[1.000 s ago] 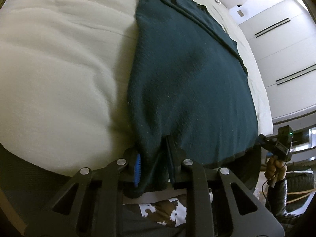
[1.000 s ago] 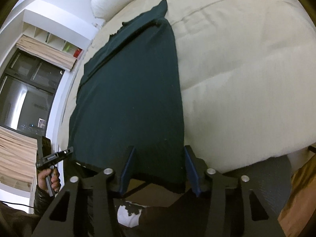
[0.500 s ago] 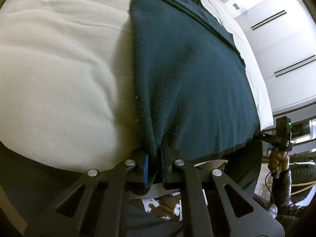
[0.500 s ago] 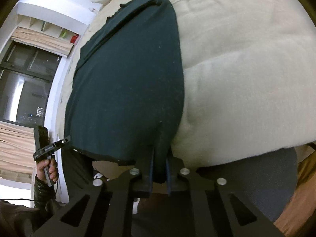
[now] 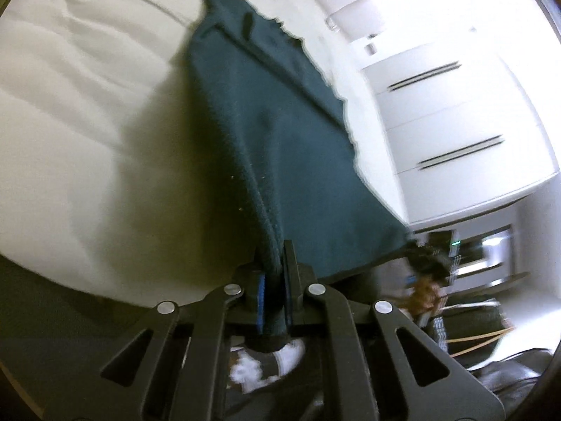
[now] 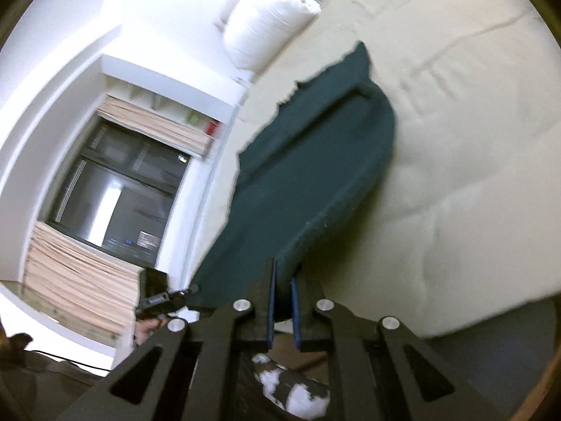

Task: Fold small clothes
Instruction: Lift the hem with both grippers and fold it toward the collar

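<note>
A dark teal garment (image 5: 280,133) lies lengthwise on the cream bed (image 5: 77,133), its near hem lifted off the mattress. My left gripper (image 5: 275,256) is shut on the hem's left corner, the cloth bunched between its blue pads. In the right wrist view the same garment (image 6: 308,175) rises from the bed (image 6: 473,175) toward my right gripper (image 6: 282,273), which is shut on the hem's right corner. The right gripper (image 5: 426,259) shows at the far hem corner in the left wrist view, and the left gripper (image 6: 164,298) shows likewise in the right wrist view.
White wardrobe doors (image 5: 455,122) stand right of the bed. A white pillow (image 6: 266,24) lies at the bed's head. A dark window (image 6: 115,189) with beige blinds is on the left. A patterned shoe (image 5: 266,365) is on the floor under the grippers.
Both grippers closed on the hem corners, then rose with the cloth. The near end of the garment lifted off the bed, and both views tilted up toward the room.
</note>
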Motion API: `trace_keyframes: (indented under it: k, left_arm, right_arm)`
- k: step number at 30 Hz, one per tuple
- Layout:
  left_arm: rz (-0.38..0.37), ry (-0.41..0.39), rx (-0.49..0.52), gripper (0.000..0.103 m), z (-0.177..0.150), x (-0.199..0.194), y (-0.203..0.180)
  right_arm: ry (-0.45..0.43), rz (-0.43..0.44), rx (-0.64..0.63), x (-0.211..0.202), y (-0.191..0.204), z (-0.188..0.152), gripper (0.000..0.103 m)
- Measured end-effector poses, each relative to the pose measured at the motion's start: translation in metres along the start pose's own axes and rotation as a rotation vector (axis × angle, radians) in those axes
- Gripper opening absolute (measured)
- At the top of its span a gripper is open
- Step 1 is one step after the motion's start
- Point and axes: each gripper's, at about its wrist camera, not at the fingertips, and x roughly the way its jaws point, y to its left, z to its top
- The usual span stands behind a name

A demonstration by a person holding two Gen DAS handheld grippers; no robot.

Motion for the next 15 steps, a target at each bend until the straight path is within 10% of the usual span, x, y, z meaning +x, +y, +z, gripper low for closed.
trace_keyframes:
  k: [15]
  left_arm:
    - [-0.242, -0.121, -0.17, 0.006, 0.071, 0.001, 0.005]
  right_arm:
    - [-0.074, 0.064, 0.033, 0.036, 0.003, 0.072, 0.008]
